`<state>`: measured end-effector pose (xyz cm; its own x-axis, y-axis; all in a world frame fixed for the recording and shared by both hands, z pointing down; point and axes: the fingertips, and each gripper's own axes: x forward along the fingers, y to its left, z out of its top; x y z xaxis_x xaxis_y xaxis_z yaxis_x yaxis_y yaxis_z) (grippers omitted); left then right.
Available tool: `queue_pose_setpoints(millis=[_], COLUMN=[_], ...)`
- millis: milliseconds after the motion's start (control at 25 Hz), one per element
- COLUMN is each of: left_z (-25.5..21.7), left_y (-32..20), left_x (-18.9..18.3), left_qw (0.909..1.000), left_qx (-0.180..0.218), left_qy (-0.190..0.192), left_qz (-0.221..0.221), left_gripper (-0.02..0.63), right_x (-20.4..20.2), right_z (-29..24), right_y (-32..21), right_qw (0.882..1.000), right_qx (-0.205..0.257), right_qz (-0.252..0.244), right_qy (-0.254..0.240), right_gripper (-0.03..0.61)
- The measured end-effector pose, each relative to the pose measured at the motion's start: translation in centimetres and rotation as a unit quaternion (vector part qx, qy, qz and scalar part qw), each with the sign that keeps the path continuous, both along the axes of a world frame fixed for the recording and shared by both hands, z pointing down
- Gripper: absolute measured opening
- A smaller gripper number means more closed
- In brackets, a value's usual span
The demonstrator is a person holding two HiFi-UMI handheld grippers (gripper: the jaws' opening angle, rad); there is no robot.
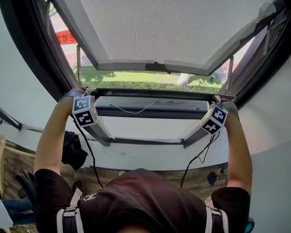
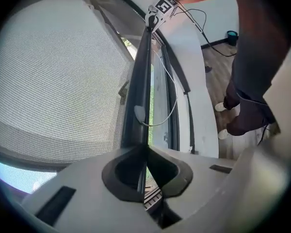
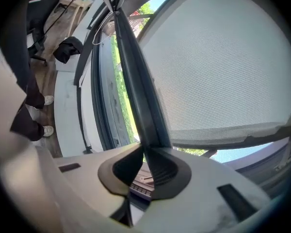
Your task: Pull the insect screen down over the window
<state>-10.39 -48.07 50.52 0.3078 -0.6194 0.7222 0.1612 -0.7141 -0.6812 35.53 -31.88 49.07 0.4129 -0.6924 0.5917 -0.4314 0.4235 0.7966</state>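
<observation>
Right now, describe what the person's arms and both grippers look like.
The left gripper and right gripper have pale grey shells with dark fingers. Each carries a white cube printed with black square markers, and a thin black cable trails from each. The person wears a dark short-sleeved shirt with pale shoulder straps.

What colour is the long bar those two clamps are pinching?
Dark grey, nearly black. The pull bar shows best in the right gripper view.
</observation>
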Motion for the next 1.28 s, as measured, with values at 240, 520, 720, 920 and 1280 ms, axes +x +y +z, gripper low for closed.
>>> queue_pose_setpoints(millis=[240,520,720,920,1280], left_z=[6.6,14.0,17.2,18.6,19.4], left_y=[-0.1,0.5,0.1,0.0,0.8], left_x=[0.1,0.0,0.3,0.4,0.0], left_qw=[0.9994,0.9970,0.9957,0.9956,0.9947], left_qx=[-0.006,-0.057,-0.060,-0.044,-0.058], left_qy=[-0.033,-0.051,-0.069,-0.079,-0.063], left_qz=[-0.002,-0.015,-0.018,-0.027,-0.057], left_gripper=[0.032,0.032,0.031,0.031,0.146], right_x=[0.3,0.3,0.5,1.0,0.2], right_z=[5.7,12.9,15.8,17.4,18.5], right_y=[-0.2,0.2,-0.4,-0.5,1.0], right_qw=[1.000,0.999,0.999,0.999,0.993], right_qx=[-0.013,-0.031,-0.035,-0.024,-0.094], right_qz=[0.014,0.015,0.019,0.013,-0.012], right_qy=[-0.007,-0.018,-0.020,-0.018,-0.070], right_gripper=[0.044,0.044,0.044,0.040,0.094])
